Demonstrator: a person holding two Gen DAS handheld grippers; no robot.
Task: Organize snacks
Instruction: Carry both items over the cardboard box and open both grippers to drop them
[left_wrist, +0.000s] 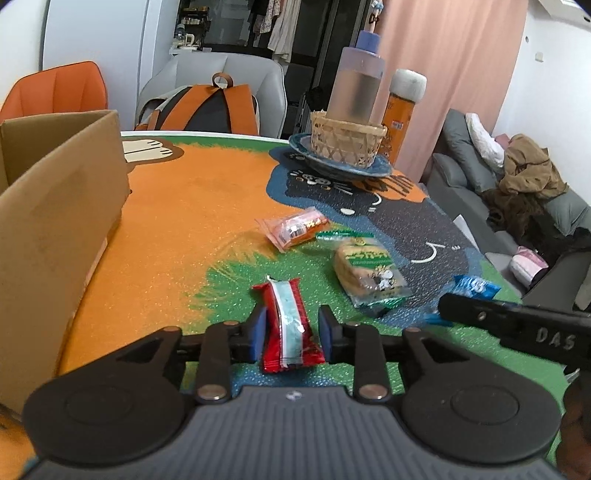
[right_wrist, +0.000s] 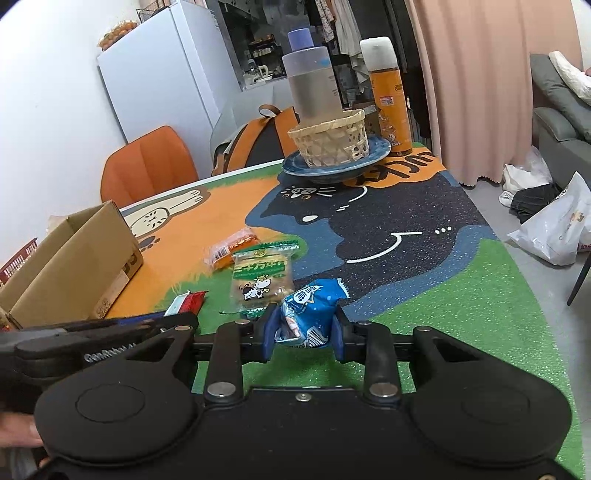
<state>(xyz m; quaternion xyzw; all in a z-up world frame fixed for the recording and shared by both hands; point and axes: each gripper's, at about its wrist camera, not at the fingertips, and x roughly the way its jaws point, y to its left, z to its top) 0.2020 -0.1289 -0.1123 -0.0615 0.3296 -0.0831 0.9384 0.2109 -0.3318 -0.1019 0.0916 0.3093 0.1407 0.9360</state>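
Both grippers are working the pick-up step: the left gripper (left_wrist: 291, 328) is straddling a red-and-white snack packet (left_wrist: 290, 325) lying on the table mat (left_wrist: 184, 206), pads not quite pressing, while the right gripper (right_wrist: 304, 328) is pinching a crinkly blue packet (right_wrist: 312, 306), each probably needing lifting toward the cardboard box (left_wrist: 55, 206)

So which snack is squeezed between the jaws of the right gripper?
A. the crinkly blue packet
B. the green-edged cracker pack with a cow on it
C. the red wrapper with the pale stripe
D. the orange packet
A: the right wrist view shows the right gripper with its jaws closed against both sides of the crinkly blue packet, while the cow cracker pack lies free on the mat.
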